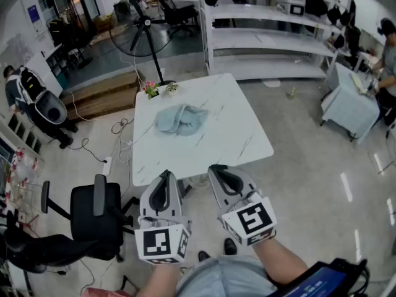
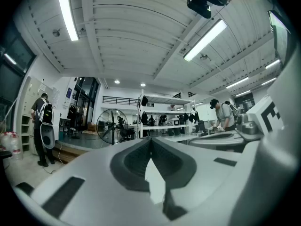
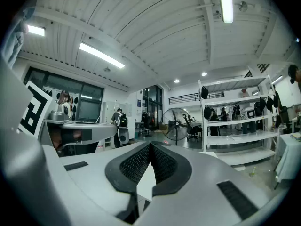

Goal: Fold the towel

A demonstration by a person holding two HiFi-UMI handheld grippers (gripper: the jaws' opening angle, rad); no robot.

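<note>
Lying crumpled and untouched, the towel (image 1: 181, 119) sits on the white table (image 1: 241, 135). At its seven and five o'clock, the left gripper (image 1: 164, 177) and right gripper (image 1: 220, 171) hover closed and empty. Folding seems unstarted; next, reach forward, open, and find a corner.

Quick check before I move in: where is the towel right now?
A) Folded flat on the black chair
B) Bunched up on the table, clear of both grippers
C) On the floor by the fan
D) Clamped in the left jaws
B: the towel lies crumpled on the table, while the left gripper and right gripper sit shut and empty near its front edge.
</note>
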